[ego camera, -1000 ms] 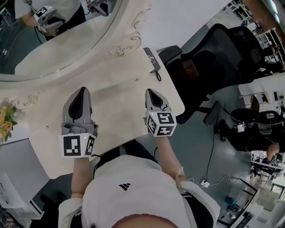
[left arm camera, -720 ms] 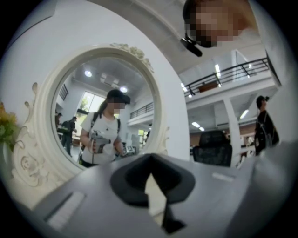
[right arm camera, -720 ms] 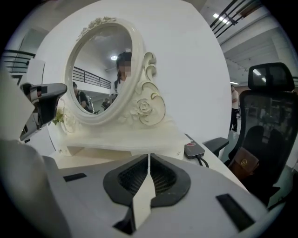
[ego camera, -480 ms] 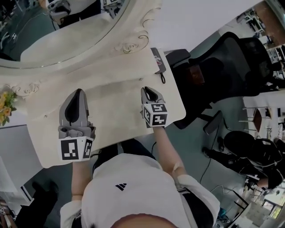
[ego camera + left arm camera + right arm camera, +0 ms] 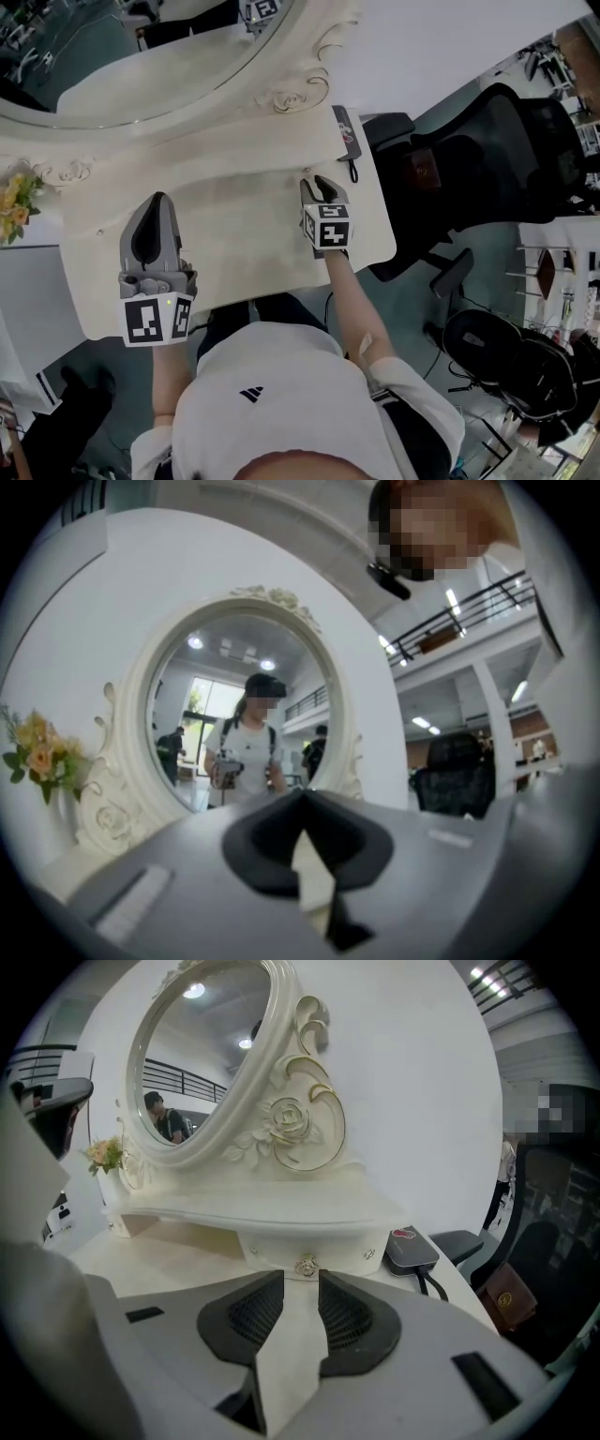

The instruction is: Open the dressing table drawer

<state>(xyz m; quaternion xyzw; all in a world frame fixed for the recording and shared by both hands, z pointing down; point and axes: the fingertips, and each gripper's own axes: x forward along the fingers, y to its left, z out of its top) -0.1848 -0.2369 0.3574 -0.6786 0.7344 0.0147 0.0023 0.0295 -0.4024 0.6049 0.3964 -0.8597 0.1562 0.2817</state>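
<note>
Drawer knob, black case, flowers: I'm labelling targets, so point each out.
drawer knob [image 5: 306, 1266], right gripper view, its centre.
black case [image 5: 411, 1248], right gripper view, top face.
flowers [image 5: 42, 754], left gripper view, orange blooms.

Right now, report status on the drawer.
Left gripper shut, empty. Right gripper just opened, nothing between its jaws, aimed at drawer knob. Drawer closed. Nothing blocking the knob.

Dressing table top [image 5: 234, 234]: cream painted finish, smooth, matt. Mirror frame [image 5: 291, 1119]: carved, cream, gilt-edged, slight sheen. Drawer knob [image 5: 306, 1266]: shiny metal. Right gripper [image 5: 302, 1283]: matt grey plastic shell, black ribbed pads [image 5: 246, 1314].
</note>
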